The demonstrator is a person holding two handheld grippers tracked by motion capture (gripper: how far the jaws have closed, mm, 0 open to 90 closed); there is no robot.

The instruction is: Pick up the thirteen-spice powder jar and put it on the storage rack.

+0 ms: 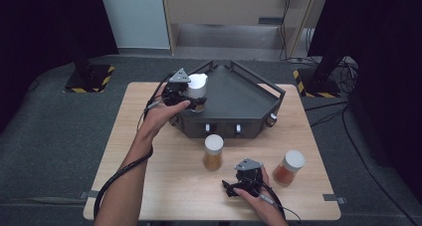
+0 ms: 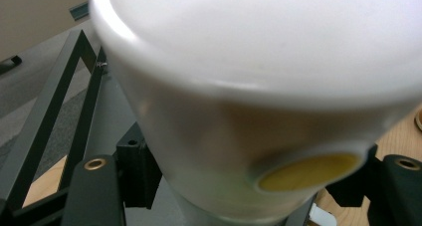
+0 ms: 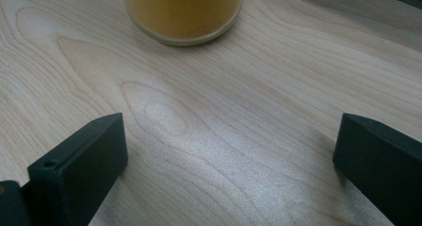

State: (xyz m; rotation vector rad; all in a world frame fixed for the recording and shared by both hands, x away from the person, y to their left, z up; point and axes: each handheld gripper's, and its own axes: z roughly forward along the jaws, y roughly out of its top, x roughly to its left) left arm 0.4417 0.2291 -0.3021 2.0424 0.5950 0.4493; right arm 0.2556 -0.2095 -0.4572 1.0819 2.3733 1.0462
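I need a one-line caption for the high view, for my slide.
Left hand-held gripper holds a white-lidded jar over the dark tray; two more jars stand on the wooden table.

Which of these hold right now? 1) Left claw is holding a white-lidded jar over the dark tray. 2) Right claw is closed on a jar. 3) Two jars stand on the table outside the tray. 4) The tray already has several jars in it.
1) True: the left claw grips a white-lidded jar at the dark tray.
2) False: the right claw is open over bare table.
3) True: yellow jar and orange jar stand there.
4) False: none stands on the tray's floor.
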